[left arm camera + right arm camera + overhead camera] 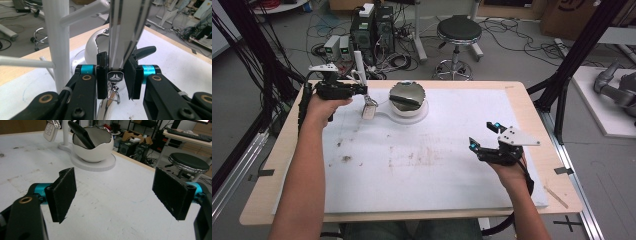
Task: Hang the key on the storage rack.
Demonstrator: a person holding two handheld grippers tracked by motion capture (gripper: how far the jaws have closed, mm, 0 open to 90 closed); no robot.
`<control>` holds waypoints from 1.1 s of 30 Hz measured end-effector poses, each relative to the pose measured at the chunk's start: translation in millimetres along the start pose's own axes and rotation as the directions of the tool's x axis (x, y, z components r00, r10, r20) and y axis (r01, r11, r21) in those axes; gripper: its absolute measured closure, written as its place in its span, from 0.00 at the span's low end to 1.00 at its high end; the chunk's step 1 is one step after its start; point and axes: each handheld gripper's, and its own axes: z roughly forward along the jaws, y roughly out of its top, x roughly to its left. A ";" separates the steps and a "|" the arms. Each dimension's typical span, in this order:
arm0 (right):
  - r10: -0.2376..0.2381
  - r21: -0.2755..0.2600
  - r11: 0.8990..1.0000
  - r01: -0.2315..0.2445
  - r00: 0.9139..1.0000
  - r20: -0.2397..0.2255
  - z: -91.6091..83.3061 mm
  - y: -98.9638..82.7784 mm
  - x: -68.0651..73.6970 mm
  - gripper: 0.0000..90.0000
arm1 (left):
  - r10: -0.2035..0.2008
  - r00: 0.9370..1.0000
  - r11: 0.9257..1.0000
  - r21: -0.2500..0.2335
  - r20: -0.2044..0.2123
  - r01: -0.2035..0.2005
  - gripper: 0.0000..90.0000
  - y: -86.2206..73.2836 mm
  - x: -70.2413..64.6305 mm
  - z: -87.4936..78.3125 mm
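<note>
One flat silver-white car key (126, 27) clamped upright, metal ring below.

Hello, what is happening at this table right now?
A person works at a white table with a gripper in each hand. The left gripper is shut on a car key's strap, which runs up from between its pads, with the car key hanging beside a white peg stand. Next to the stand sits a white egg-shaped bowl with a dark handle in it. The right gripper is open over bare table, holding nothing.
</note>
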 end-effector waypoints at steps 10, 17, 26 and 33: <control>0.004 0.003 1.000 -0.004 1.000 -0.001 -0.5 -0.7 -0.1 0.22 | -0.060 0.998 0.998 -0.013 0.005 0.060 0.82 -7.6 10.6 -1.7; -0.005 -0.005 1.000 0.005 1.000 -0.004 -1.0 0.5 1.9 0.22 | -0.067 0.998 0.997 -0.038 -0.021 0.066 0.81 -15.5 10.7 3.4; -0.006 -0.007 1.000 0.006 1.000 -0.020 0.2 1.9 3.8 0.22 | -0.094 0.994 0.994 -0.062 -0.064 0.090 0.52 -10.3 5.9 -11.2; -0.010 -0.011 1.000 0.009 1.000 -0.019 -0.4 2.3 3.8 0.22 | -0.075 0.994 0.994 -0.086 -0.076 0.068 0.60 -5.9 0.3 -20.5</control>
